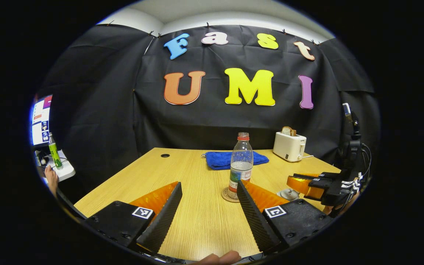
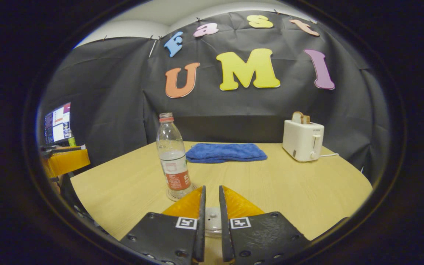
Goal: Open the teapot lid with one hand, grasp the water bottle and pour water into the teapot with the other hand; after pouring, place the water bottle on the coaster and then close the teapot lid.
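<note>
Wooden table (image 1: pixel 197 221) carries water bottle (image 1: pixel 241 162) upright on coaster (image 1: pixel 229 195); my left gripper (image 1: pixel 209 189) gapes wide, my right gripper (image 2: pixel 212 195) narrowed around teapot lid (image 2: pixel 212 219).

table (image 1: pixel 204 221) – matt wood grain | water bottle (image 1: pixel 241 158) – clear plastic | towel (image 2: pixel 226 152) – nubby cloth

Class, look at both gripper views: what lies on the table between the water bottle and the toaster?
A folded blue cloth lies between the bottle and the toaster, toward the back of the table. The right gripper view shows it most plainly; the left gripper view shows it partly behind the bottle.
</note>
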